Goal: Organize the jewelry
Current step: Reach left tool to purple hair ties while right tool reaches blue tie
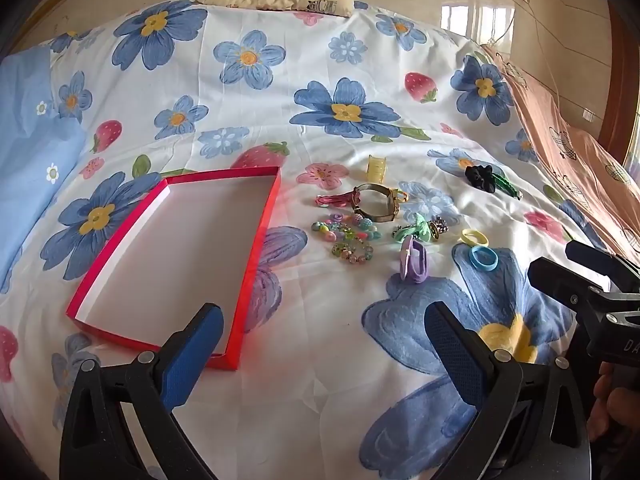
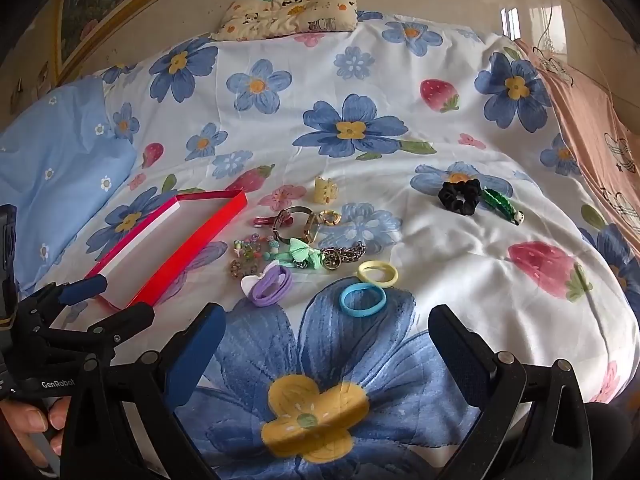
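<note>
I judge the job not yet started: the red box (image 1: 172,256) lies on the bedspread (image 1: 320,80) with nothing in it, and every piece is outside it, spread over the cover to its right. My left gripper (image 1: 320,344) hovers at the near edge of the bed with its fingers wide apart and nothing between them, one fingertip over the box's near corner. My right gripper (image 2: 326,344) is just as wide open and empty, low over the big blue flower print.

Nearest to it are the blue ring (image 2: 362,300) and the yellow ring (image 2: 378,273), close together, with the purple band (image 2: 267,284) just to their left. Behind them sit the green bow (image 2: 302,255), a chain bracelet (image 2: 344,256), the gold watch (image 2: 296,226), some bead bracelets (image 1: 348,236) and a yellow clip (image 2: 325,191). The black scrunchie (image 2: 460,196) and green clip (image 2: 500,204) lie well apart, toward the bed's right edge.

All of it is left to move; I'd guess the blue ring is the easiest first pick
</note>
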Available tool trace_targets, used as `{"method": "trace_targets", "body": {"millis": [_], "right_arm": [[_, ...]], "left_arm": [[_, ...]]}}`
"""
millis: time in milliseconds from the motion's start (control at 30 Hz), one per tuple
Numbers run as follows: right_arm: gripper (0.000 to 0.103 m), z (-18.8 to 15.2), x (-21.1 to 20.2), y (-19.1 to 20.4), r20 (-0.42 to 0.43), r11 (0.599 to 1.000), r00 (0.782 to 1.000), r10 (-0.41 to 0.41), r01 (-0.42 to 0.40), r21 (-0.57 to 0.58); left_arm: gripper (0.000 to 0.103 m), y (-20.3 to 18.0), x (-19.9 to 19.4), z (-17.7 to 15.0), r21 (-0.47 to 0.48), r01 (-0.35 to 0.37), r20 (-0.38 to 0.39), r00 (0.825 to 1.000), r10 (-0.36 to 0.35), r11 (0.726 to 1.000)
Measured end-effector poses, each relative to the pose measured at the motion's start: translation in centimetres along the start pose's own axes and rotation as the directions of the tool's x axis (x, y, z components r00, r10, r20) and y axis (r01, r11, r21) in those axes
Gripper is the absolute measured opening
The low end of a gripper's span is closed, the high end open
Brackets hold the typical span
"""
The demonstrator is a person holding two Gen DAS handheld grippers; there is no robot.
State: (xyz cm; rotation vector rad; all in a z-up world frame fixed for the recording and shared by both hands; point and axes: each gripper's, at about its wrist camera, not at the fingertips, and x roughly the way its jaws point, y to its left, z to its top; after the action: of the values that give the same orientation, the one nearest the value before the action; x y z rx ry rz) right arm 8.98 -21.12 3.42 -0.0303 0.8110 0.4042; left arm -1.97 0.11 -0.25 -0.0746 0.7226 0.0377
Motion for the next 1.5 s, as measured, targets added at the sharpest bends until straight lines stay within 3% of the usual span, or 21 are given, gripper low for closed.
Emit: {"method": "trace_targets", "body": {"millis": [967, 1233, 1267, 1367, 1433, 1500], "right_arm": [[0.102, 0.1, 0.2, -0.3, 0.004, 1.0, 1.0, 0.016, -0.016, 0.013], [0.102, 0.1, 1.2, -1.7, -0.059, 0.998, 0.998, 0.031, -0.028, 0.049], [0.1, 0.1, 1.4, -1.9, -0.097, 0.997, 0.994, 0.043, -0.036, 0.073], [0.099, 0.2, 1.9, -2.8, -0.106, 0.995, 0.993, 0.053, -0.043, 0.091], [0.093, 0.3, 2.4, -3.0, -0.092, 0.997, 0.995, 0.032, -0.025, 0.076], [0.08, 0.4, 3.0, -3.4, -0.108, 0.996, 0.993, 0.037, -0.028, 0.084]], "left_arm": [[0.102, -0.3, 0.6, 0.1, 0.004, -0.001, -0.011, 1.0, 0.001, 1.0], [0.101, 0.0, 2.5, 1.3, -0.023, 0.067, -0.063, 0.996, -0.069, 0.997], [0.101, 0.1, 2.8, 1.6, -0.025, 0.076, -0.067, 0.995, -0.078, 0.997], [0.1, 0.2, 3.9, 2.4, -0.02, 0.096, -0.081, 0.992, -0.097, 0.995], [0.096, 0.1, 4.7, 2.9, -0.015, 0.107, -0.089, 0.99, -0.108, 0.994], [0.094, -0.2, 5.5, 3.2, -0.011, 0.118, -0.098, 0.988, -0.119, 0.993]]}}
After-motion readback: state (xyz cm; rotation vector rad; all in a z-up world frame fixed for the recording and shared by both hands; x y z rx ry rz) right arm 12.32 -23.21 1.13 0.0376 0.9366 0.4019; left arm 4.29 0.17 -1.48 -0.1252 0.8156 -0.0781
